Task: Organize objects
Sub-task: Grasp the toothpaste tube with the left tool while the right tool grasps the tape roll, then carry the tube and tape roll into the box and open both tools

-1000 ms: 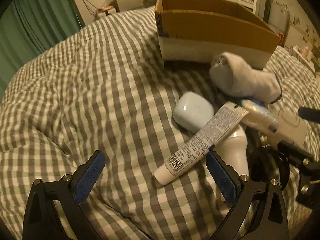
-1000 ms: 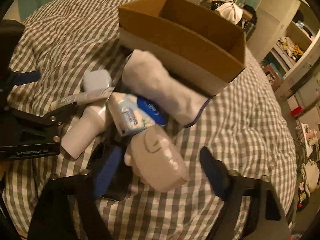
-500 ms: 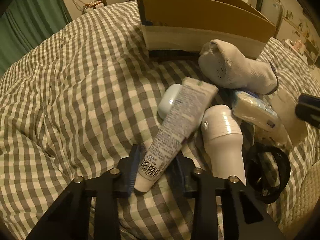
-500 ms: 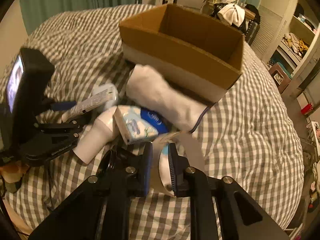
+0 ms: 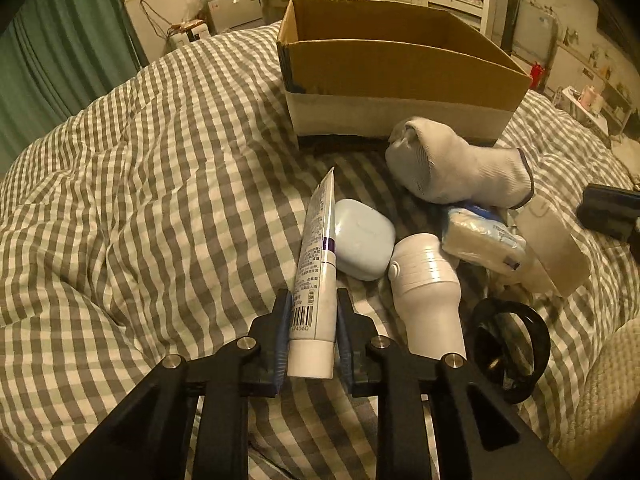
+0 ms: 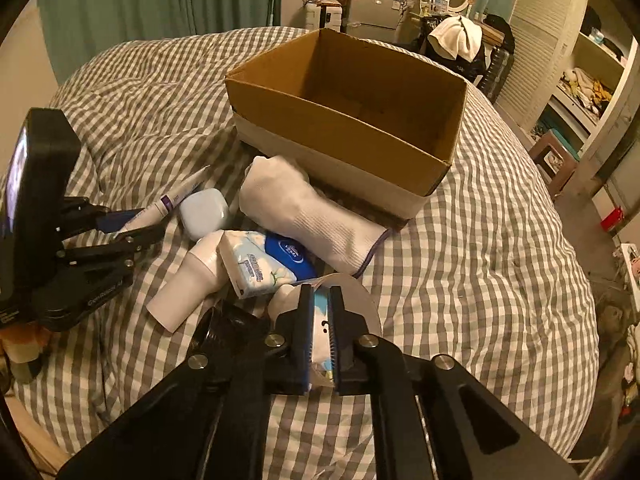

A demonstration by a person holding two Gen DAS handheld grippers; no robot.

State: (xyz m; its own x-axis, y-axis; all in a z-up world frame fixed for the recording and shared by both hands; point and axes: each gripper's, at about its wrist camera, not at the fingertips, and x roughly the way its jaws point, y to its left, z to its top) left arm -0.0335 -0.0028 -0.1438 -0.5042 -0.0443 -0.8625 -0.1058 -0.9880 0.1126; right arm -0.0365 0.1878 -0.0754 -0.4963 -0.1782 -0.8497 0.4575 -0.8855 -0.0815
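My left gripper (image 5: 312,312) is shut on a white tube (image 5: 316,264) near its cap end, the tube pointing toward an open cardboard box (image 5: 384,68). My right gripper (image 6: 320,320) is shut on a translucent round container (image 6: 360,304), lifted off the bed. On the checked bedcover lie a pale blue case (image 5: 364,240), a white bottle-shaped device (image 5: 428,292), a tissue pack (image 6: 260,268), a grey sock (image 6: 304,212) and a black ring (image 5: 508,340). The box (image 6: 352,120) looks empty inside.
The checked duvet (image 5: 160,200) spreads wide to the left of the pile. Green curtains (image 6: 160,12) and room furniture stand beyond the bed. The left gripper body (image 6: 48,216) shows at the left in the right wrist view.
Both grippers closed from open: the left onto the white tube, the right onto the translucent container. Both have since lifted, and the tube now points toward the box.
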